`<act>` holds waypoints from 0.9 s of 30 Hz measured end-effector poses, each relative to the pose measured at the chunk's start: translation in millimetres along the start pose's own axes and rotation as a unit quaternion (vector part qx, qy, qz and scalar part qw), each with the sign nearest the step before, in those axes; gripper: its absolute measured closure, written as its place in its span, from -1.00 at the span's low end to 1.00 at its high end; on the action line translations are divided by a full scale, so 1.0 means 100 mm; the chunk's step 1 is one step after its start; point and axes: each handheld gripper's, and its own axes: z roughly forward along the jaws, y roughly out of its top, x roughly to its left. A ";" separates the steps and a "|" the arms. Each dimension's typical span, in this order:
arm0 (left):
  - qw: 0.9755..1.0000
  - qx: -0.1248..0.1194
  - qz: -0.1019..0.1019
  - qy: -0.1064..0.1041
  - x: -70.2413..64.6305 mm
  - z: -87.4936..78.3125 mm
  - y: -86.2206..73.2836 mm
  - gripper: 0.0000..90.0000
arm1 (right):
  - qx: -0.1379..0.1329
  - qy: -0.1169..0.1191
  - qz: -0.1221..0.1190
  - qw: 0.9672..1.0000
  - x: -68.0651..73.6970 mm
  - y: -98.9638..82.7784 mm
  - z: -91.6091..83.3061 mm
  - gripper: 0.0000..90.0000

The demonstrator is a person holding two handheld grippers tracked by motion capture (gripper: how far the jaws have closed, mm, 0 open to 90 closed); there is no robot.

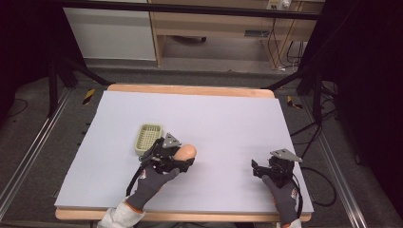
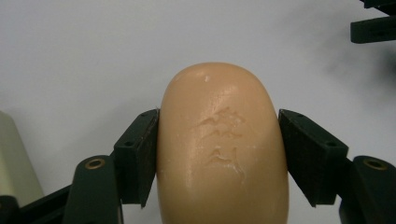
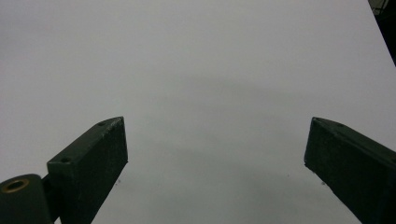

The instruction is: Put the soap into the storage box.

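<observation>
Left of the tabletop's (image 1: 228,114) middle, nearer the near edge than the far one, a pale green slotted basket (image 1: 148,137) sits on the lilac sheet that covers the tabletop. Just beside it to the right, the left tool (image 1: 186,160) is clamped on a peach-coloured bar of soap (image 1: 186,151). From the left tool's own camera the bar (image 2: 223,149) stands lengthwise between the two black jaws, both pads pressed flat against its long sides, its upper face bearing a stamped mark; a corner of the basket (image 2: 14,163) shows at the left edge. A gloved hand (image 1: 154,183) reaches in from the near edge to carry this tool. Well apart, towards the near right corner, the right tool (image 1: 256,169) rests low over bare sheet with its jaws spread wide and nothing between them, held by another gloved hand (image 1: 284,199).
</observation>
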 end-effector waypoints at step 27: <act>0.998 -0.031 -0.046 0.038 0.39 -0.20 0.04 -0.29 | 0.000 -0.002 -0.002 1.000 0.00 0.00 0.00 -0.86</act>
